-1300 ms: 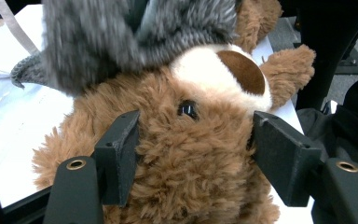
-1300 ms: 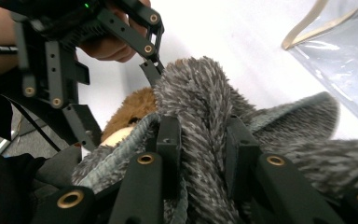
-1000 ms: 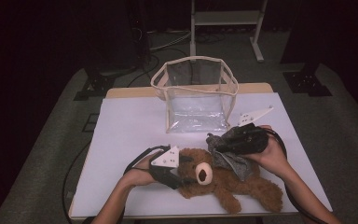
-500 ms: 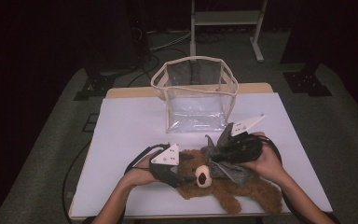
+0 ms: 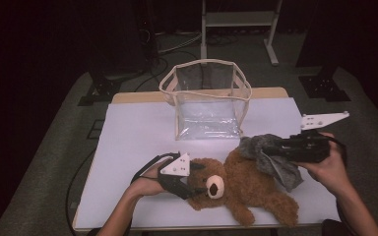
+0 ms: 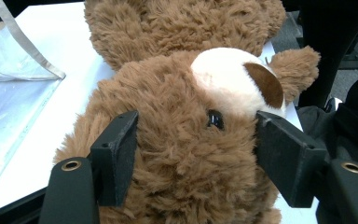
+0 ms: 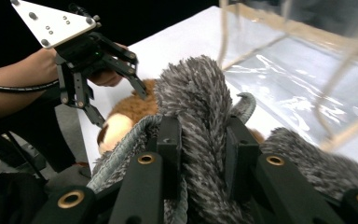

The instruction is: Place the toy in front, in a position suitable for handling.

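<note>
Gripping grey cloth [image 5: 270, 160], right fingers [image 7: 168, 140], bear [image 5: 246, 184] beneath

The left gripper [image 5: 193, 183] is held low at lower centre of the high view, jaws parted and pressed against something between them. The right gripper [image 5: 270, 147] is raised at right, jaws clamped, pointing left.
</note>
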Available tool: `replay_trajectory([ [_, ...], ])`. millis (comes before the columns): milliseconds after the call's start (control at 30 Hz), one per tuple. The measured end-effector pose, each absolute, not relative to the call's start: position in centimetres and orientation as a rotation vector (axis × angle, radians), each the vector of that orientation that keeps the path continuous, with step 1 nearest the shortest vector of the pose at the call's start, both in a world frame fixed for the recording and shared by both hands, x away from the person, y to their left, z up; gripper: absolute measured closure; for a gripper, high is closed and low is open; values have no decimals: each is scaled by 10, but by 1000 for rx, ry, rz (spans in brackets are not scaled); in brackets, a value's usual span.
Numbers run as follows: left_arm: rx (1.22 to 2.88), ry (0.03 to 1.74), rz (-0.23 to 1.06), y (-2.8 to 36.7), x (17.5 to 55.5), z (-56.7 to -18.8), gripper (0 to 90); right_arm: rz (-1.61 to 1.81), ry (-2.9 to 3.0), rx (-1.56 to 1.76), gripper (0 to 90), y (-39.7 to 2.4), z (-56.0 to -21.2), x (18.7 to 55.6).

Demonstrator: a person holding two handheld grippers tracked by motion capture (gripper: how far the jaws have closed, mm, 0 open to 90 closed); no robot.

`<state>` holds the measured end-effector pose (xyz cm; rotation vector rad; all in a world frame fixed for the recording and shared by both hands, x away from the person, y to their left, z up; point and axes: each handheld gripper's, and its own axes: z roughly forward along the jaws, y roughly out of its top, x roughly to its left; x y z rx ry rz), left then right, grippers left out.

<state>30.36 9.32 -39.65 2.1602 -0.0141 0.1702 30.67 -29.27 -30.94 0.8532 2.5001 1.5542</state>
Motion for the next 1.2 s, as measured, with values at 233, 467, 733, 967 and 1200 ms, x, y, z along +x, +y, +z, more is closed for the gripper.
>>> replay_trajectory([
  [233, 2164, -14, 169, 93, 304, -396, 320, 1527, 2411, 914, 710, -330, -298, 290],
  [467, 2166, -17, 174, 93, 304, -395, 319, 1435, 2513, 926, 709, -309, -320, 302],
  [733, 2159, -14, 167, 97, 306, -393, 318, 1380, 2698, 846, 709, -245, -359, 332],
  [967, 2095, 17, 146, 91, 306, -386, 282, 1456, 2698, 851, 715, -241, -373, 317],
  [1200, 2148, -42, 130, 82, 298, -387, 312, 1507, 2662, 816, 712, -253, -368, 300],
])
